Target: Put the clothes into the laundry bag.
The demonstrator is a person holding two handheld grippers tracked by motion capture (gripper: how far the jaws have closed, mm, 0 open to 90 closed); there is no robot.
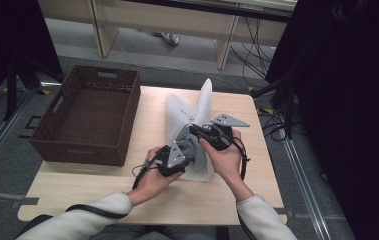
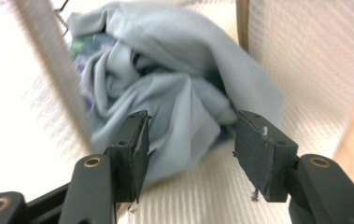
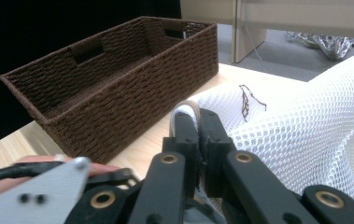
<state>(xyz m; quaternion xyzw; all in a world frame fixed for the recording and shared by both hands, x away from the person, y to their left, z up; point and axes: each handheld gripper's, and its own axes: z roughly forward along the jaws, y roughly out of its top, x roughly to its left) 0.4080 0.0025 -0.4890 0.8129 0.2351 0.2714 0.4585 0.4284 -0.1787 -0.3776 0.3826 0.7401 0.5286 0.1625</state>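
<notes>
1. Mesh laundry bag (image 1: 189, 117) lies on the table (image 1: 237, 185), right of the basket (image 1: 89, 115); blue-grey garment (image 2: 174, 98) sits inside its mouth.
2. We keep the right gripper (image 3: 198, 135) clenched on the bag's rim, holding the mouth up.
3. Left gripper (image 2: 191, 144) fingers are released; garment lies between and just beyond them, unpinched. Push it deeper before re-gripping.

Your high view looks forward and down on the surface (image 1: 227, 200). Each gripper view rides close along its own jaws. The high and right gripper views share the brown basket (image 1: 84, 117) (image 3: 114, 88).
</notes>
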